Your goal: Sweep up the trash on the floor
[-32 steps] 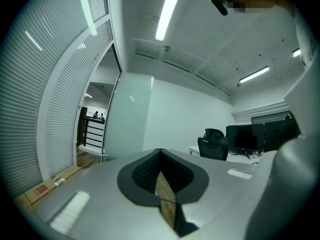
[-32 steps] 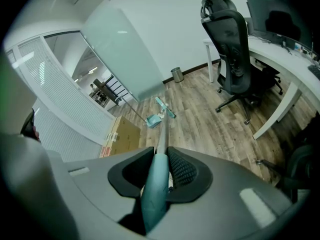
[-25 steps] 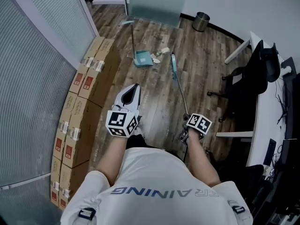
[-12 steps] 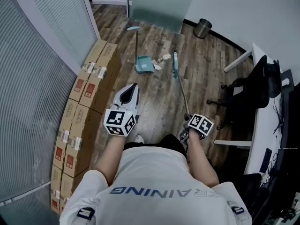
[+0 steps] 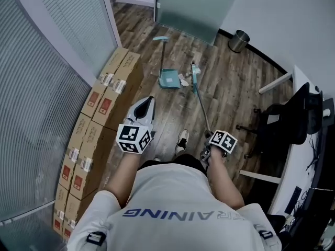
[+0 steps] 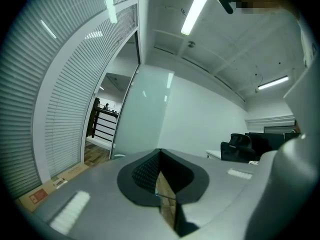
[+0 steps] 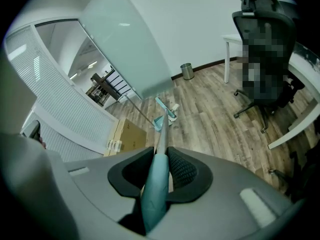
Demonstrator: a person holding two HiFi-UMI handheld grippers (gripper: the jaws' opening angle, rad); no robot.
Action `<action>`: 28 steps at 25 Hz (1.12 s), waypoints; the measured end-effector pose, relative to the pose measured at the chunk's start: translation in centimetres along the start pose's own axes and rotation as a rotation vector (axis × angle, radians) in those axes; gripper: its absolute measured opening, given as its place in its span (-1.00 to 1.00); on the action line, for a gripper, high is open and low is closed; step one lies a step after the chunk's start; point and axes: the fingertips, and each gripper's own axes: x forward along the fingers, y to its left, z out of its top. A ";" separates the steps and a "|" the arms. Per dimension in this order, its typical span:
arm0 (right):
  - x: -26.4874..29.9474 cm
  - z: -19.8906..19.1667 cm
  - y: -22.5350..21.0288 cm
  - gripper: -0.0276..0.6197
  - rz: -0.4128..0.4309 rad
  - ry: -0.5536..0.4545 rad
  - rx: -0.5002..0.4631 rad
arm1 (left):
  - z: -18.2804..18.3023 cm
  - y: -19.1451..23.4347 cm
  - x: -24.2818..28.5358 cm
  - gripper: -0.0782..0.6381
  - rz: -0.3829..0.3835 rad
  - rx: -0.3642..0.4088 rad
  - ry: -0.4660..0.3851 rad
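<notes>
Shoe [image 5: 181, 139]: planted on the wooden floor [image 5: 230, 95], between the two grippers in the head view.
Left gripper [image 5: 149, 100]: jaws clenched together with nothing between the pads; held level above the floor, on the side of the cardboard boxes.
Right gripper [image 7: 161, 151]: angled downward, jaws grasping the teal grip of the broom handle.
Broom [image 5: 201, 101]: metal shaft runs forward and down from the right gripper; teal head set on the mid-floor, ahead of the shoe.
Cardboard boxes [image 5: 104, 102]: stacked in a row along the floor's left edge, against the slatted partition [image 5: 47, 77].
Office chair [image 5: 285, 123]: black, standing near the floor's right edge, beside the white desk [image 5: 303, 156].
Trash [image 5: 183, 80]: pale paper scraps on the mid-floor, between the broom head and the dustpan, just beside both; contact with either cannot be told.
Dustpan [image 5: 169, 79]: teal, resting on the floor to the left of the trash; long handle rising from it, tilted slightly toward the floor's far edge.
Waste bin [image 5: 239, 41]: round, metal, standing in the floor's far right corner, close to the white wall.
Frosted glass panel [image 5: 196, 7]: upright along the floor's far edge, behind the dustpan.
</notes>
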 end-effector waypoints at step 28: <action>15.9 25.6 -2.6 -0.59 0.062 0.128 -0.018 | 0.9 -1.6 30.7 -0.78 0.071 0.076 0.118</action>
